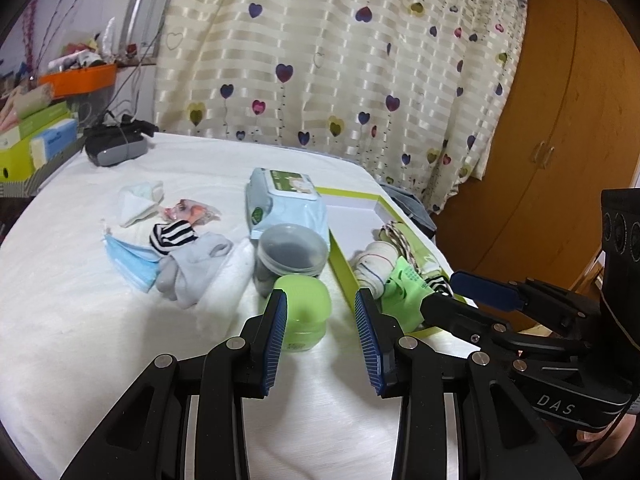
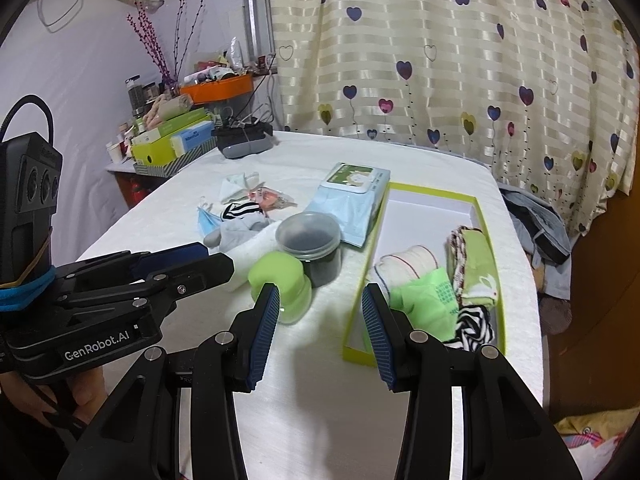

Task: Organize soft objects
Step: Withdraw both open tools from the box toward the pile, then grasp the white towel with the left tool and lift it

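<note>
- While both your left gripper (image 1: pixel 321 312) and right gripper (image 2: pixel 320 312) hang spread and empty, the loose socks (image 1: pixel 192 264) lie left of the green box (image 2: pixel 486 216).
- Reaching there, you risk toppling the green jar (image 1: pixel 305 312) and grey tub (image 1: pixel 291 254).

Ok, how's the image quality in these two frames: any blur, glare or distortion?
Left wrist view: strong fisheye bending, dark vignette corners, table cloth near blown out; the left claw is sharp. Right wrist view: same barrel distortion; green jar and green box look slightly smeared, the right claw is crisp. Both have soft indoor light and faint shadows.
</note>
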Tool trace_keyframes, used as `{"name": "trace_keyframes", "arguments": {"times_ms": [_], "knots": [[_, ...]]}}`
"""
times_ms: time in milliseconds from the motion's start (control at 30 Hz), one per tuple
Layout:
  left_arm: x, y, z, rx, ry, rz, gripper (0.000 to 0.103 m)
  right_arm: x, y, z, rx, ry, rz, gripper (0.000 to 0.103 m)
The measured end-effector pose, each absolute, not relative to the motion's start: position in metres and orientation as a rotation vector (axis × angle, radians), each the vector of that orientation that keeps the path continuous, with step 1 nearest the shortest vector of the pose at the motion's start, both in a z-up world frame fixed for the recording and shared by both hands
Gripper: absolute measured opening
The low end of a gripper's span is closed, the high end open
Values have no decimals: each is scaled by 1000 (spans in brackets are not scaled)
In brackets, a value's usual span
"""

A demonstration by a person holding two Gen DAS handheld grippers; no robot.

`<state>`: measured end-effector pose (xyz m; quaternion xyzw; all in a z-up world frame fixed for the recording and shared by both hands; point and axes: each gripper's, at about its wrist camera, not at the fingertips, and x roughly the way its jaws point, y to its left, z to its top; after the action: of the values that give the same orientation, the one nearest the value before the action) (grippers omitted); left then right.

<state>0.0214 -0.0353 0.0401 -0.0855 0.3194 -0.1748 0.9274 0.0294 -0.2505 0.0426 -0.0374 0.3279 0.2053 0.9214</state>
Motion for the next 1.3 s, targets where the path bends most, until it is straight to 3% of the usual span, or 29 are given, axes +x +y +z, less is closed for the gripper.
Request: {"name": "trace_keyframes", "arguments": {"times_ms": [467,1300], "knots": [[34,21,21,-250,683,-254,36,39,-229,36,-85,689,465,45],[98,9,-32,-218,843,-274,40,73,-232,18,-57,735,483,45]]}}
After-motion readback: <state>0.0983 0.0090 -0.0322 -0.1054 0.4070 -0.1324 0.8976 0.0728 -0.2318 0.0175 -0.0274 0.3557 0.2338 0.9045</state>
